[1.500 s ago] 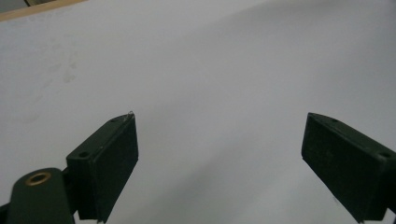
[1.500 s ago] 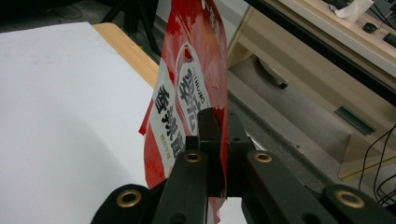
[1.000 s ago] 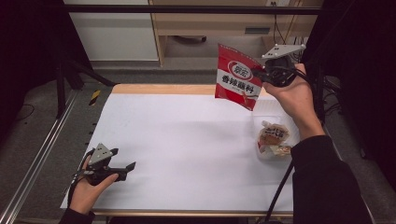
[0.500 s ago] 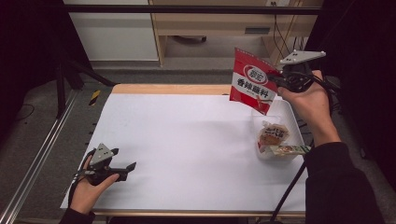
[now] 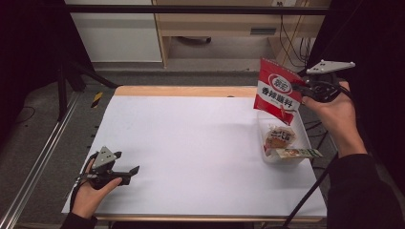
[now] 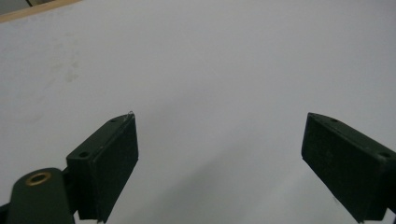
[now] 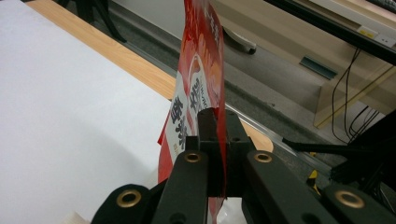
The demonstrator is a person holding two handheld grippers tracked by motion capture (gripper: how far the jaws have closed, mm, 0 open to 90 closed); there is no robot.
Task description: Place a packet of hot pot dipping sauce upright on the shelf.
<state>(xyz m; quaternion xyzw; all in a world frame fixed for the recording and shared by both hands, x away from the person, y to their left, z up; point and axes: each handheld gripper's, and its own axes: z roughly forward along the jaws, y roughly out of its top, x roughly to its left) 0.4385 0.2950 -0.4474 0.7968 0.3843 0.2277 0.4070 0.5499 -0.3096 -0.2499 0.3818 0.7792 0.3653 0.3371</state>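
A red snack bag [image 5: 276, 91] with white lettering hangs in the air over the far end of a clear plastic tray [image 5: 301, 131] at the table's right side. My right gripper [image 5: 300, 87] is shut on the bag's right edge. In the right gripper view the two jaws pinch the red bag [image 7: 198, 88] between them, my right gripper [image 7: 218, 122] pointing toward the table's far edge. My left gripper [image 5: 135, 169] rests near the table's front left corner, held in a hand. Its jaws stand wide apart over bare white table, my left gripper [image 6: 224, 149] holding nothing.
The clear tray holds a round wrapped bun [image 5: 281, 138] and a flat packet [image 5: 292, 153] lying across its near rim. A wooden strip [image 5: 186, 91] runs along the table's far edge. A cabinet [image 5: 114, 33] and dangling cables [image 5: 290, 36] lie beyond it.
My right gripper has carried the red bag to the right and slightly down, from over the table's far edge to above the tray. The left gripper has stayed put.
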